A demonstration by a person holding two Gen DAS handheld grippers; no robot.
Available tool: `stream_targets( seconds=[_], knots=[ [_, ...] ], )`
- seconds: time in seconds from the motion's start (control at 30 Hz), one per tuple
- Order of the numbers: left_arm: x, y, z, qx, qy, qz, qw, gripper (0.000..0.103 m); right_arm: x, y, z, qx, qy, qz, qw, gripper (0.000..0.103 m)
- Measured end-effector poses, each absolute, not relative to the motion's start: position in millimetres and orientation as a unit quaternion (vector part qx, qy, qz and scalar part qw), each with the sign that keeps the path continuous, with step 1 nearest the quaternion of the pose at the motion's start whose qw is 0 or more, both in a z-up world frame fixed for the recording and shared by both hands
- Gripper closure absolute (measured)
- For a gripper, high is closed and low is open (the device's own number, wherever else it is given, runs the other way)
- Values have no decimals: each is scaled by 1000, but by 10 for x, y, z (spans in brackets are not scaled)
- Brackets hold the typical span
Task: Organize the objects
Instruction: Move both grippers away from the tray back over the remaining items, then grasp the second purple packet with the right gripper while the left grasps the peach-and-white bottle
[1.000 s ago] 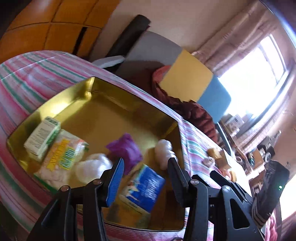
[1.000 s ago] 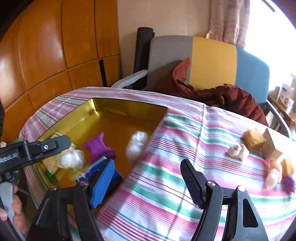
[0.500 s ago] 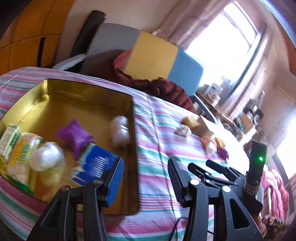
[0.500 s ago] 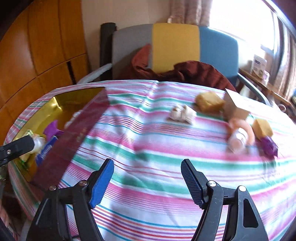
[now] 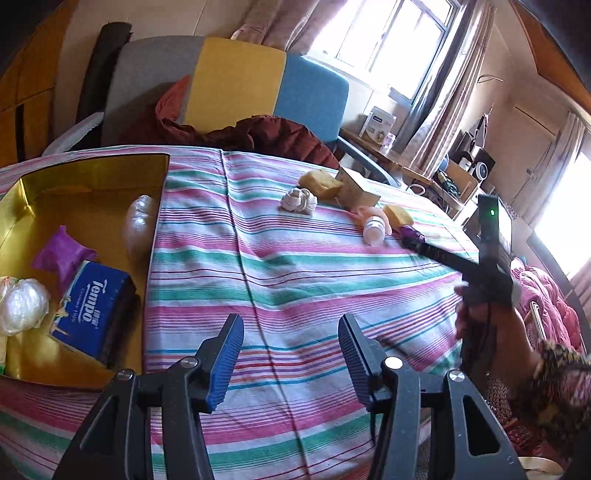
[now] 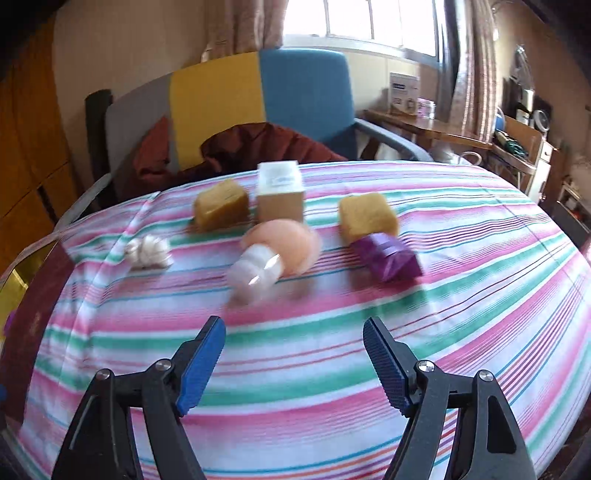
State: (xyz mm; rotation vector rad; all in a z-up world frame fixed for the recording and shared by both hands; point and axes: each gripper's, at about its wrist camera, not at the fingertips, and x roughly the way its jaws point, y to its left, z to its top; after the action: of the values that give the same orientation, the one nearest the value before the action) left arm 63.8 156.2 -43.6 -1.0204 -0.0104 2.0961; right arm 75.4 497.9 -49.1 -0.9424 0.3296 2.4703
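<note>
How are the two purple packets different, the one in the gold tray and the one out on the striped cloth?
The purple packet in the tray lies inside the gold tray beside the blue Tempo pack; the purple packet on the cloth lies on the striped tablecloth, touching a yellow sponge. The first looks puffy, the second flatter. Both are shiny purple wrappers.

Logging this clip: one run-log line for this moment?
left gripper: open, empty | right gripper: open, facing pink bottle | gold tray: partly filled

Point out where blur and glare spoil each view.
Left wrist view: the window blows out white, and the hand gripping the other tool smears. Right wrist view: the pink bottle and purple packet are motion-blurred, the window overexposed.
</note>
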Motion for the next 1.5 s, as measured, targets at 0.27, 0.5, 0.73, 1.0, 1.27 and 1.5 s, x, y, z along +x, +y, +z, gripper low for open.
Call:
stream_targets(
  seconds=[0.27, 0.5, 0.73, 1.0, 1.27, 1.5],
  knots=[
    [599, 1628, -501, -422, -2, 823, 381, 49, 435, 5793, -518, -354, 119, 889, 264, 21],
    [589, 1804, -537, -432, 18, 816, 383, 49, 324, 6009, -782, -379, 158, 880, 239, 49],
    [594, 2114, -535, -435, 44, 804, 404, 49, 411, 5991, -790, -362, 167, 886, 238, 56],
    [417, 2641, -419, -433, 50, 791, 429, 49, 612, 5854, -743, -334, 182, 888, 258, 56],
    [255, 3518, -399, -426, 97, 774, 459, 42, 753, 5794, -765, -320, 197, 884, 279, 56],
    [10, 4353, -541, -435, 138, 754, 472, 33, 863, 5942, -826, -307, 231, 870, 309, 56]
  ],
)
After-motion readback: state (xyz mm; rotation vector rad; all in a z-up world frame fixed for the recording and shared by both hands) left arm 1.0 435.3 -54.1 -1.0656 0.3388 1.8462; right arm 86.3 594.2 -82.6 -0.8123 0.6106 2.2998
